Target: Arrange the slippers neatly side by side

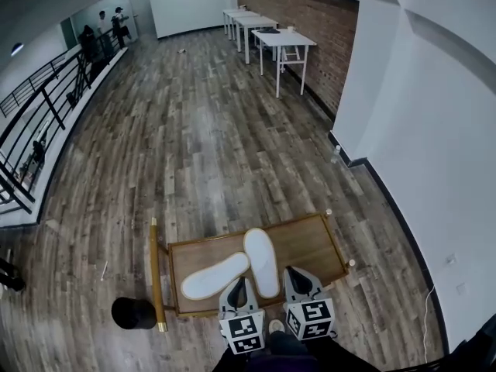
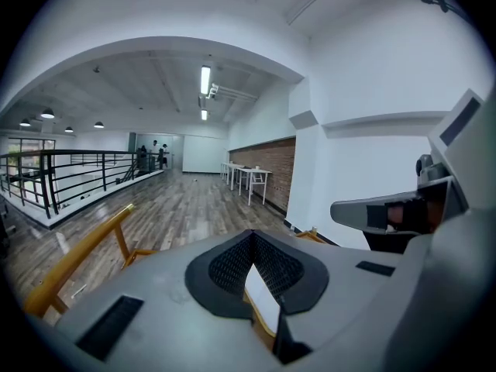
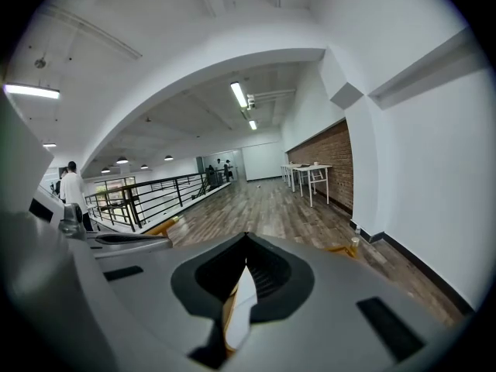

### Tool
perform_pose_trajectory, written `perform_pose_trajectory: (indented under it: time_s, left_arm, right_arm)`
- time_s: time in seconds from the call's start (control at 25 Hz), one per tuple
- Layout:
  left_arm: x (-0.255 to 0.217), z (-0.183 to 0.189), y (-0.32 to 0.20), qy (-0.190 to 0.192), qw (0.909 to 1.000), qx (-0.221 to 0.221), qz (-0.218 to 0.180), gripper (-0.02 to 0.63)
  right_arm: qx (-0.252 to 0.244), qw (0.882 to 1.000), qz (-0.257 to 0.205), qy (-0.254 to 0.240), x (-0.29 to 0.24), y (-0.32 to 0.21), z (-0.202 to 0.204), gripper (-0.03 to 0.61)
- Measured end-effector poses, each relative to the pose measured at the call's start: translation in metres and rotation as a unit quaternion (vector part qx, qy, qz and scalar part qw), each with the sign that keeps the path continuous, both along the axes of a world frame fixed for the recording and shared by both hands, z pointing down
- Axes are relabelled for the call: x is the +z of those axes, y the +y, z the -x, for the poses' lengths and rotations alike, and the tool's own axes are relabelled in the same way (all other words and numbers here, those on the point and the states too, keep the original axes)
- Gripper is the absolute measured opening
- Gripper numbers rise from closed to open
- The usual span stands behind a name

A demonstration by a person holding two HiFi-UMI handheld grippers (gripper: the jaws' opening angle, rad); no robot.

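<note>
Floor (image 1: 194,130): grey-brown wood planks across a wide room; white walls on the right
Brick wall (image 1: 310,22): far right, behind the furniture
Railing (image 1: 46,99): black bars along the left edge; people stand at its far end
White tables (image 1: 283,39): in a row against the brick wall, well away from the work
Low table (image 1: 310,242): brown top with a gold-coloured frame, just in front of the person; both slippers lie on it
Slanted slipper (image 1: 215,276): white, on the left half of the top, angled up to the right; its far end meets the other slipper, touching or overlapping, I cannot tell which
Straight slipper (image 1: 262,260): white, near the middle, running away from the person; the pair makes an angle, not side by side
Left gripper (image 1: 239,284): over the near edge, between the slippers' near ends; jaws closed together, holding nothing
Right gripper (image 1: 298,276): just right of the straight slipper; jaws closed together, nothing gripped
Black round object (image 1: 133,312): on the floor at the low table's left corner
</note>
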State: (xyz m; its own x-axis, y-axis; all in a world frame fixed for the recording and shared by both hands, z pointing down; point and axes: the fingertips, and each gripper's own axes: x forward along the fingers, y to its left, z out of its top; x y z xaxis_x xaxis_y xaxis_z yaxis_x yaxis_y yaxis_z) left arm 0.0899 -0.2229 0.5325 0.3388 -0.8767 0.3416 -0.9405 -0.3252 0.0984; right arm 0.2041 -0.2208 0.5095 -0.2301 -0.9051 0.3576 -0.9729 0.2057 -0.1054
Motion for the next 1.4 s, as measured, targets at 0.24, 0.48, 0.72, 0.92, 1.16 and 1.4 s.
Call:
perform_pose_trajectory:
  time_s: [0.24,0.48,0.72,0.92,1.16,1.4]
  left_arm:
    - [0.002,0.006,0.001,0.0,0.999,-0.045,0.0,0.0]
    - [0.006,0.005,0.009,0.002,0.997,-0.077,0.003,0.0]
    - [0.005,0.016,0.01,-0.004,0.9954,-0.095,0.002,0.0]
    - [0.0,0.022,0.005,-0.003,0.9954,-0.096,-0.002,0.0]
    - [-0.007,0.031,-0.006,-0.004,0.996,-0.089,-0.008,0.0]
    - [-0.006,0.046,-0.013,-0.005,0.9955,-0.094,-0.011,0.0]
  right_arm:
    - [-0.043,0.999,0.001,-0.002,0.002,-0.009,0.005,-0.002]
    - [-0.074,0.997,0.004,-0.004,0.006,-0.008,0.006,-0.002]
    - [-0.093,0.996,0.001,-0.009,0.004,-0.009,0.017,-0.002]
    - [-0.095,0.995,-0.003,-0.009,0.0,-0.014,0.024,-0.002]
    - [-0.092,0.996,-0.008,-0.01,-0.005,-0.026,0.034,-0.002]
    - [-0.102,0.995,-0.009,-0.009,-0.004,-0.034,0.05,-0.002]
